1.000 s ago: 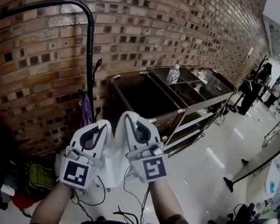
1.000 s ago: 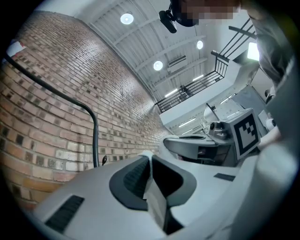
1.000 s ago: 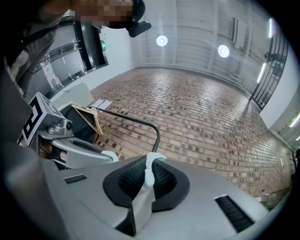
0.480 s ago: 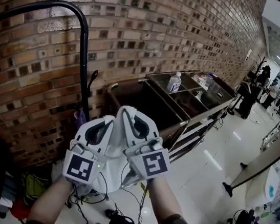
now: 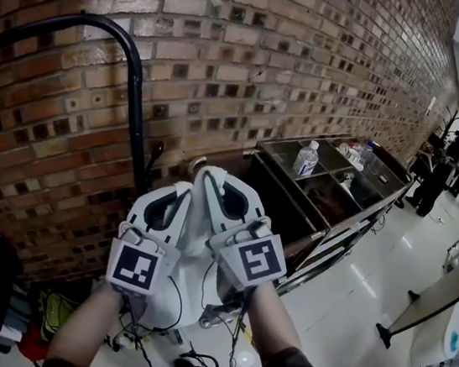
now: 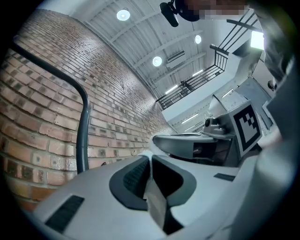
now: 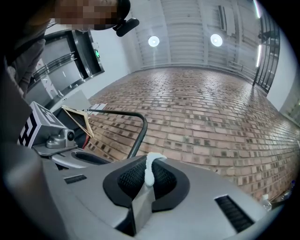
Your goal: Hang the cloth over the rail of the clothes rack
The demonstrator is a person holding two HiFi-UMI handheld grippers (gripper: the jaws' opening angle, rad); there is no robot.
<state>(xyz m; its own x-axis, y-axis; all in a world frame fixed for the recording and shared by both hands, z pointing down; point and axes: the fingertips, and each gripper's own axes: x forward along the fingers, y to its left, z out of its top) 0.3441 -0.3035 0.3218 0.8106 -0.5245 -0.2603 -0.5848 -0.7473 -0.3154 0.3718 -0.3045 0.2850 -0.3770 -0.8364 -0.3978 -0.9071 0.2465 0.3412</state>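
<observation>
Holds both forearms out ahead and close together, the left forearm [image 5: 79, 328] slanting in from the lower left of the head view, the right forearm [image 5: 268, 327] running almost straight up it. Carries the white plastic left gripper [image 5: 177, 201] and the white plastic right gripper [image 5: 210, 178] side by side, bodies nearly touching, noses tipped a little above level toward the red-brown brick wall [image 5: 279, 53]. Clamps the left jaws fully together on a thin edge of the white fabric cloth [image 7: 153, 159], a flat strip of it running back between the dark ribbed pads [image 6: 133, 177]. Pinches a rolled fold of the same cloth in the right jaws, shut tight on it, a small white loop poking out past the tips. Shows more white fabric in the gap between the two grippers and just below them, in front of the body. Has the cloth well apart from the black bent-tube rail [image 5: 38, 29] of the clothes rack, high and to the left in the head view, the upright post [image 5: 136, 107] of that rack dropping just behind the left gripper. Stands near a steel shelved trolley [image 5: 359, 212] at the right, a clear plastic bottle [image 5: 307, 159] upright on its top shelf
</observation>
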